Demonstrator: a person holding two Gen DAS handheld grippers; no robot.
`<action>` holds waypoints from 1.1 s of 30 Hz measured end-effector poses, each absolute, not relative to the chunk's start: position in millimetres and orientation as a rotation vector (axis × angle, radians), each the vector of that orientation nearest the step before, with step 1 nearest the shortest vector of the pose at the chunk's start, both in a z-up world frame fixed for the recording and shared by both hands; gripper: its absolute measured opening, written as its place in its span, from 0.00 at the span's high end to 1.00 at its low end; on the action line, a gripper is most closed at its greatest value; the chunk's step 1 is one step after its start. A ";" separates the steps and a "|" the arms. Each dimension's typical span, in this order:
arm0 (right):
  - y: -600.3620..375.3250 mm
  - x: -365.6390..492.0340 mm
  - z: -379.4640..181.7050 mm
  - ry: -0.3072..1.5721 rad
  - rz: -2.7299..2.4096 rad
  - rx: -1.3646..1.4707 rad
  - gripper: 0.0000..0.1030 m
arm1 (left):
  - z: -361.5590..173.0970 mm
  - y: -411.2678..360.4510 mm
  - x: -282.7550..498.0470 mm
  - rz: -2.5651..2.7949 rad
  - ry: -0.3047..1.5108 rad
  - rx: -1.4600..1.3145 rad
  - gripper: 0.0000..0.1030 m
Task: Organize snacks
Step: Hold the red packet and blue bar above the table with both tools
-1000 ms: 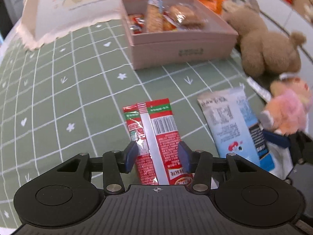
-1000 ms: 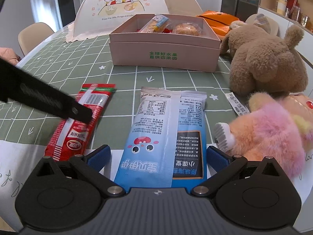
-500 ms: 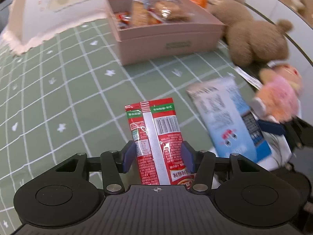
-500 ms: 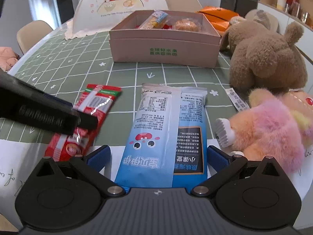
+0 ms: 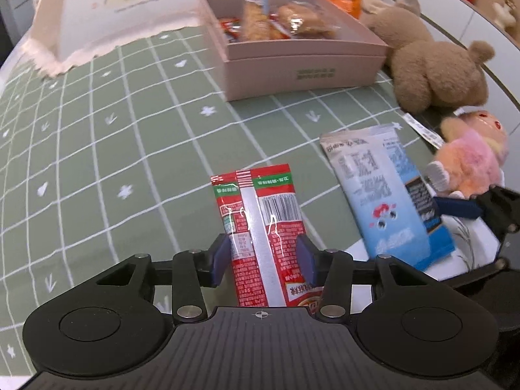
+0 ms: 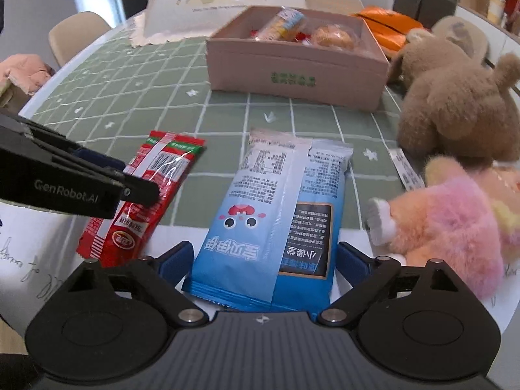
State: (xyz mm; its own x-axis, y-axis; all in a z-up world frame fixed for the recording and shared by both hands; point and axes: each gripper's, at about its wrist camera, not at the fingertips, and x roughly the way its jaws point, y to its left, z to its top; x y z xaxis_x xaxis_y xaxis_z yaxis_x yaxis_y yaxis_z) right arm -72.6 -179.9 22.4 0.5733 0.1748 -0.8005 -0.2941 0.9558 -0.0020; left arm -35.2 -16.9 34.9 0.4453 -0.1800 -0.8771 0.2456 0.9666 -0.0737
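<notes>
Your left gripper [image 5: 262, 256] now closes its pads onto the red packet [image 5: 260, 227], which were apart from it before, and raises its far end off the green tablecloth [image 5: 130, 162].

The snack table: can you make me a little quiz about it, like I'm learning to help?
1. True or false: the left claw is closed on the red snack packet.
2. Which packet lies between the right claw's open fingers? A) orange bag B) blue snack packet C) red snack packet
3. Fill in: the pink box already holds some wrapped ____.

Key:
1. True: its pads press the packet's two long edges.
2. B: the blue snack packet, with a gap on each side.
3. Snacks.
</notes>
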 end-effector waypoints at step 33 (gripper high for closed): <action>-183.9 -55.4 28.2 0.970 0.263 -0.088 0.15 | 32.5 -5.9 -38.9 -0.254 1.085 0.155 0.39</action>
